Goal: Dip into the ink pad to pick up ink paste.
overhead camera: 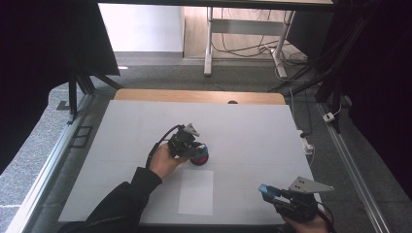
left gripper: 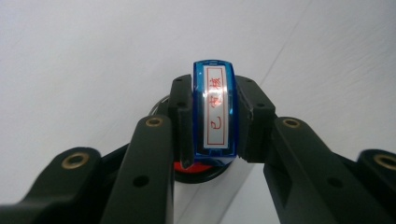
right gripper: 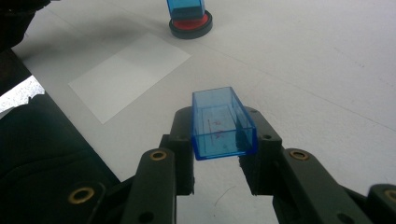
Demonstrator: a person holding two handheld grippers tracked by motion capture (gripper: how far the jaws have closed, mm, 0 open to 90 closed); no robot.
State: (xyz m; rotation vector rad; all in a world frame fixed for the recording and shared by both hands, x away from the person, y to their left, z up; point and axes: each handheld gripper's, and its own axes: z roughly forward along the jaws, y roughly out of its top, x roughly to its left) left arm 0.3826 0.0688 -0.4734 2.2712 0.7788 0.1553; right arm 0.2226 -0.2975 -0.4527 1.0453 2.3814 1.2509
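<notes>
A blue stamp [left gripper: 215, 112] with a white label and red characters stands on a round red ink pad [left gripper: 198, 169] in a black case. My left gripper [left gripper: 214, 121] is shut on the stamp's sides, pressing it down onto the pad [overhead camera: 199, 158] at the middle of the table. In the right gripper view the stamp [right gripper: 186, 8] and pad [right gripper: 190, 25] appear far off. My right gripper [right gripper: 223, 140] is shut on a clear blue stamp cap [right gripper: 221, 122], held above the table's near right part [overhead camera: 266, 189]. A white sheet of paper [overhead camera: 196, 192] lies in front of the pad.
The table is covered with a white mat [overhead camera: 252, 131]. A person's dark sleeve [overhead camera: 121, 204] reaches in from the bottom left. Cables and table legs [overhead camera: 209, 43] lie on the floor beyond the far edge. A metal rail [overhead camera: 354, 170] runs along the right side.
</notes>
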